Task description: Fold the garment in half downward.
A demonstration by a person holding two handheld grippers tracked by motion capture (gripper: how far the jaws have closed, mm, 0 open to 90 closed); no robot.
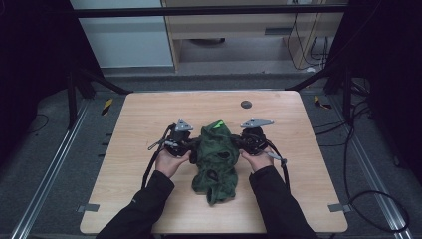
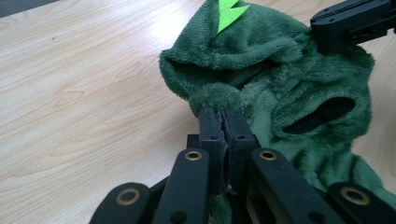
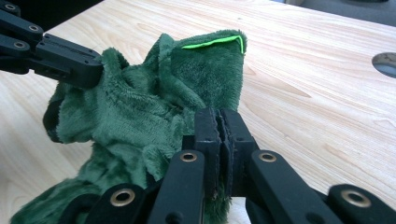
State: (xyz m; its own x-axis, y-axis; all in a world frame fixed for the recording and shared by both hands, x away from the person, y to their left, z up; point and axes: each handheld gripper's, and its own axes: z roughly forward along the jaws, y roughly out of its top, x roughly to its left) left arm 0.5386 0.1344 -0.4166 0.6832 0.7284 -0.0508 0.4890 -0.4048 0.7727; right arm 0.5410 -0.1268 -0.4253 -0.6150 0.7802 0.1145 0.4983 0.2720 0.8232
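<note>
Fleece like this green hooded suit [image 1: 216, 158] is soft and floppy. I pinch its top edges with my left hand-held gripper [image 2: 223, 112] and right hand-held gripper [image 3: 219, 113], both clamped shut, while its bottom rests on the counter [image 1: 144, 119].

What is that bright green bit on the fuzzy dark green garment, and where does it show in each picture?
High view: the bright green patch sits at the garment's far top end, mid-table.
Left gripper view: top centre.
Right gripper view: a thin bright edge, upper middle.
Shared landmark: the wooden table.
</note>
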